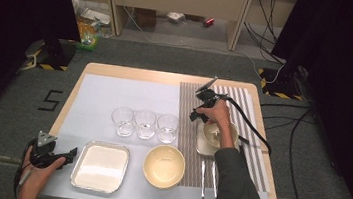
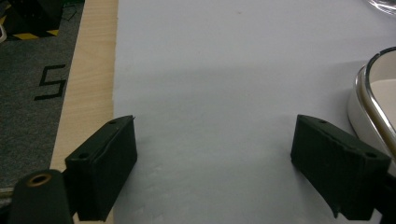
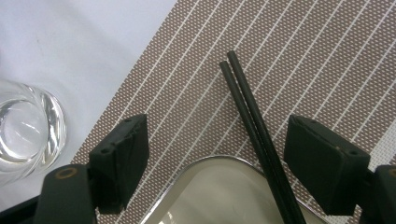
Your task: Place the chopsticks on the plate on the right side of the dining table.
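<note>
Spoons (image 1: 208,188): two lie side by side at the surface's near edge, on the striped mat (image 1: 253,113).
Left hand-held gripper (image 1: 71,153): jaws wide apart, nothing between them, at the near left corner beside the steel tray (image 1: 100,166).
Right hand-held gripper (image 3: 215,154): jaws spread, gripping nothing, above the square dish's (image 3: 219,196) rim.
Chopsticks (image 3: 254,126): black pair rests across that dish, tips on the mat, between the jaws but untouched.
Glass (image 3: 23,126): just off the mat's left edge.

My right arm hides part of the bowl (image 1: 225,134) below my fingers; the chopsticks (image 3: 252,114) between them run off the bottom edge
</note>
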A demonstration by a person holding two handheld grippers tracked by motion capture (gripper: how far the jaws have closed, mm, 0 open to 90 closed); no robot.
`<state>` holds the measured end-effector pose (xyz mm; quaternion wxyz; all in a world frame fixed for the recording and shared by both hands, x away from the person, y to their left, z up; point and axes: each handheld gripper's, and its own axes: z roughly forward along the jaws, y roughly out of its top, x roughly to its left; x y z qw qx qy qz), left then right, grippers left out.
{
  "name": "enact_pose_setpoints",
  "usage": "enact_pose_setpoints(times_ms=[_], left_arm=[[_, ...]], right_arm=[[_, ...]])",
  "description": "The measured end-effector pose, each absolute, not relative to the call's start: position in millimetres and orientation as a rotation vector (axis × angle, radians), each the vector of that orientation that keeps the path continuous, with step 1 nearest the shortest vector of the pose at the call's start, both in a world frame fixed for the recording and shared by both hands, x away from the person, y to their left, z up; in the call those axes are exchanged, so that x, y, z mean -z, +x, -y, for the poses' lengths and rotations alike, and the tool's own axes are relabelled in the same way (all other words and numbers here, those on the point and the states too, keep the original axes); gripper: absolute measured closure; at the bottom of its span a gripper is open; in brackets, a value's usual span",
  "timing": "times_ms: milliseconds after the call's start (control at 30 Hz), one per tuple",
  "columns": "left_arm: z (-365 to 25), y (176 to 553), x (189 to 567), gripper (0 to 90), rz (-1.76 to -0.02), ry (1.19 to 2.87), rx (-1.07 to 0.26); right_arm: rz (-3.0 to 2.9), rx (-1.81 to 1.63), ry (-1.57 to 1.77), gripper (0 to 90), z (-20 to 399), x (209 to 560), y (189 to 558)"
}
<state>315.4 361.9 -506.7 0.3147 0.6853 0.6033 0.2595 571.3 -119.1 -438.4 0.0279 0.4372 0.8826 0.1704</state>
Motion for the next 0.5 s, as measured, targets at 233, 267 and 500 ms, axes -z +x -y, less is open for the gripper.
enact_pose_setpoints(times_ms=[233,267,500], left_arm=[[-361.9,315.5,506.7,13.5,-1.59,1.806,-0.686],[-362.0,315.4,506.6,13.5,-1.59,1.808,-0.685],[-361.9,315.4,506.6,13.5,-1.59,1.807,-0.685]], right_arm=[[-2.735,-0.532,1.338,24.2,117.5,438.3,569.0],[-2.738,-0.542,1.334,24.4,117.8,438.2,568.8],[-2.758,-0.549,1.311,24.5,117.2,437.8,565.7]])
